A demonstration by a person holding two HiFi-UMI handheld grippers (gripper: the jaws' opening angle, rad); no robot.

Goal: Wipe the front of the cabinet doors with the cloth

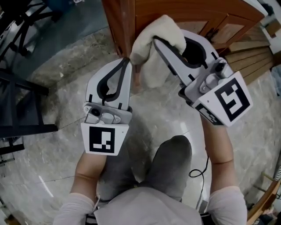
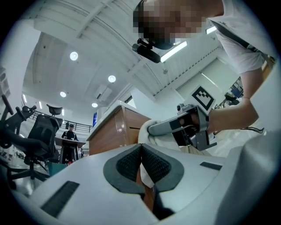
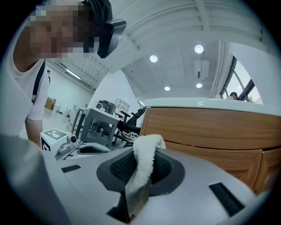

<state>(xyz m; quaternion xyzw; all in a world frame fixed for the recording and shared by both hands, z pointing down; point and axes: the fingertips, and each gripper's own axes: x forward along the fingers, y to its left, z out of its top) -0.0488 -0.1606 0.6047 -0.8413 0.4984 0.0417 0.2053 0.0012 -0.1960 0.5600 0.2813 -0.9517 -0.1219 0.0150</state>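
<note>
So far left there's a black metal chair frame (image 1: 19,88) standing on the grey marbled floor (image 1: 66,61), well clear of everything. Next over is the left gripper (image 1: 128,60), grey and white with a marker cube on its back end. Its tips are pinched together, and in the left gripper view a bit of white shows nipped between the dark ribbed pads, so it looks like it's got a corner of the fluffy white cloth (image 1: 158,37). In the head view that tip sits right at the cloth's lower-left edge, just beside the corner post of the brown wooden cabinet (image 1: 175,11). The cloth itself is bunched up against the cabinet front, with a flap hanging down between the two tools. The right gripper (image 1: 154,41) comes in from the right at an angle, clamped on the cloth. In the right gripper view a strip of it runs straight up between the pads and folds over the top. That gripper and the cloth cover a fair chunk of the door panel from above. Below them are the person's knees in grey trousers (image 1: 171,160), a thin black cable (image 1: 199,169) looping on the floor, and far right some pale wooden slats (image 1: 252,61) next to the cabinet.
</note>
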